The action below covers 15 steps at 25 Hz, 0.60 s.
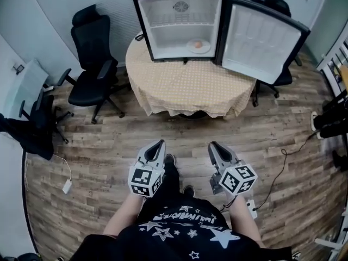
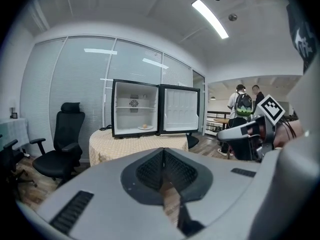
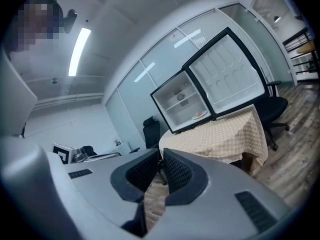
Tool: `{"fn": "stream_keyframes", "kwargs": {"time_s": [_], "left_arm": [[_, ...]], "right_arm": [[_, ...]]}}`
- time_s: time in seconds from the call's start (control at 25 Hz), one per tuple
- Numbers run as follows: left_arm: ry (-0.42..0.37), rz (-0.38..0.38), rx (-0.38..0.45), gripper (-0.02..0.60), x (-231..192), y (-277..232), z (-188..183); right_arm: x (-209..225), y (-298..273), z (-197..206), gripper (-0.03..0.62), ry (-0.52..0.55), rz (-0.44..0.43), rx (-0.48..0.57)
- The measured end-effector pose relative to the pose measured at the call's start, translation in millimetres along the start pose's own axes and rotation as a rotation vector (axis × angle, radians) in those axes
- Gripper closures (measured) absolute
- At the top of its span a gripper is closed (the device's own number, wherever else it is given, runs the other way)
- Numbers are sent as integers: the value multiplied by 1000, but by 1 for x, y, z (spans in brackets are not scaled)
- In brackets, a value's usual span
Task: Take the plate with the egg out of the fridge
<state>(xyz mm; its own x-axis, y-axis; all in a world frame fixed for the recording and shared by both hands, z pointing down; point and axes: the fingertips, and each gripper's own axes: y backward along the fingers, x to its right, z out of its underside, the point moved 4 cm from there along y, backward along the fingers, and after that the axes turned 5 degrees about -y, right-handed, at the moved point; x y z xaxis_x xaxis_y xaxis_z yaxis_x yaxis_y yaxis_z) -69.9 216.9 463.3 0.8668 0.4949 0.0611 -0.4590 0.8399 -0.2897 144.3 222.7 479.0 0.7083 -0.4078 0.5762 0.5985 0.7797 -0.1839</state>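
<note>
My left gripper (image 1: 159, 143) and right gripper (image 1: 213, 144) are both pinched together, empty, well back from the open fridge (image 1: 182, 4) with the plate (image 1: 191, 48) and egg (image 1: 199, 44) inside.

The floor (image 1: 109, 145) is worn, matt wood planking. A matt checked cloth (image 1: 190, 86) drapes the table. The fridge (image 1: 179, 18) shows smooth white plastic inside a glossy black frame. The left gripper (image 1: 160, 142) and right gripper (image 1: 212, 144) have matt grey plastic shells and ribbed black pads (image 2: 150, 171).
</note>
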Motion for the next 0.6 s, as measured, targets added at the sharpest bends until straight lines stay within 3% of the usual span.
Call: {"fn": "stream_keyframes", "kwargs": {"time_s": [0.4, 0.6], "left_arm": [[26, 55, 11, 572, -34, -66, -11], [40, 45, 7, 572, -68, -99, -20]], "right_arm": [[34, -35, -26, 548, -62, 87, 32], [51, -76, -49, 548, -77, 109, 26]]}}
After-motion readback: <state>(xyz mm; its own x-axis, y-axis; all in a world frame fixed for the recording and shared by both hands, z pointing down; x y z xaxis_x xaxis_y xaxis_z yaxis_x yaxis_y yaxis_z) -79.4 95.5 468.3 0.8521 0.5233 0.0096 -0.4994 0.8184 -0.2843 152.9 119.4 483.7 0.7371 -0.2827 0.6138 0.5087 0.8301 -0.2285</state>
